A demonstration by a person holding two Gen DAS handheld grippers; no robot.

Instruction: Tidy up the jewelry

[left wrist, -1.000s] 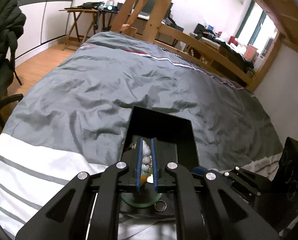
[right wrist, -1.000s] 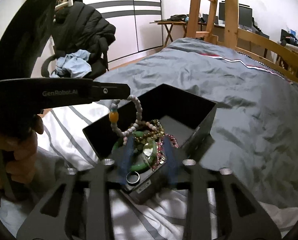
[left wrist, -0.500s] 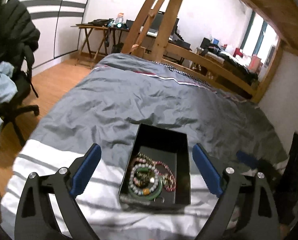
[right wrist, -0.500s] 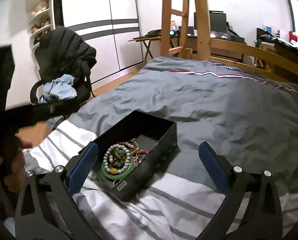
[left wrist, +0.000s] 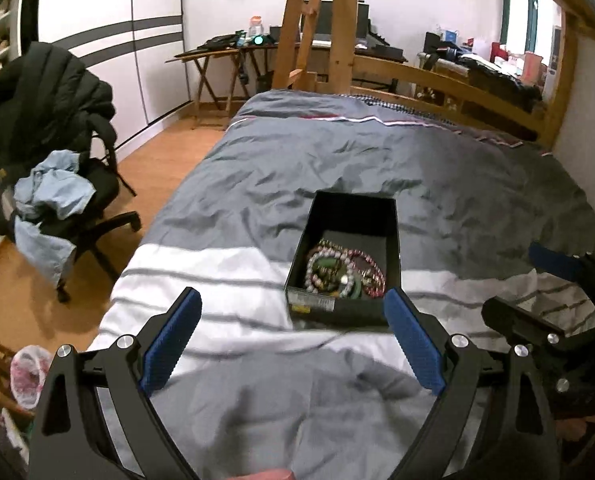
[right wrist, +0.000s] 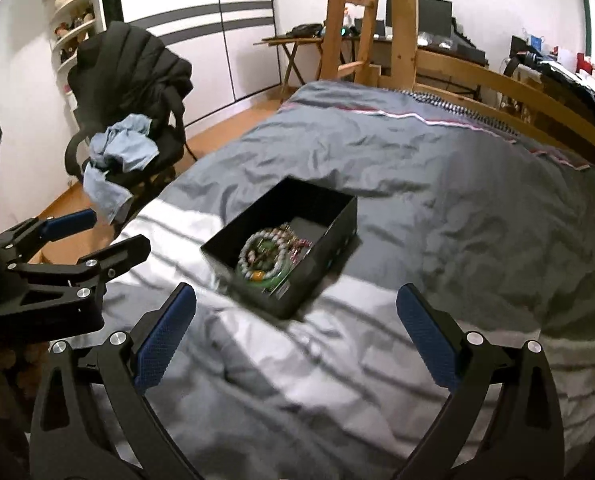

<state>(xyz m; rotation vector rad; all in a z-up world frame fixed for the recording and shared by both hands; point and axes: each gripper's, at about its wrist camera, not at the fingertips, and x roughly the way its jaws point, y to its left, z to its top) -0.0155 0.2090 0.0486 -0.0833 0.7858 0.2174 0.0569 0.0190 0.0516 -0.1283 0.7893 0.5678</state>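
A black open box lies on the bed. Inside it sits a heap of jewelry: pale bead bracelets, a green bangle and pink-red beads. My left gripper hangs above the striped bedding, short of the box, jaws wide open and empty. My right gripper is likewise open and empty, held back from the box's near corner. In the left wrist view the right gripper shows at the right edge. The left gripper appears at the left of the right wrist view.
The bed has a grey duvet with a white striped part near me. An office chair with a black jacket and blue cloth stands left of the bed. A wooden bed frame and desks line the far side.
A second ago my left gripper was shut on a pale bead bracelet over the box. It has let go, the bracelet lies in the box, and both grippers have opened wide and pulled back and up.
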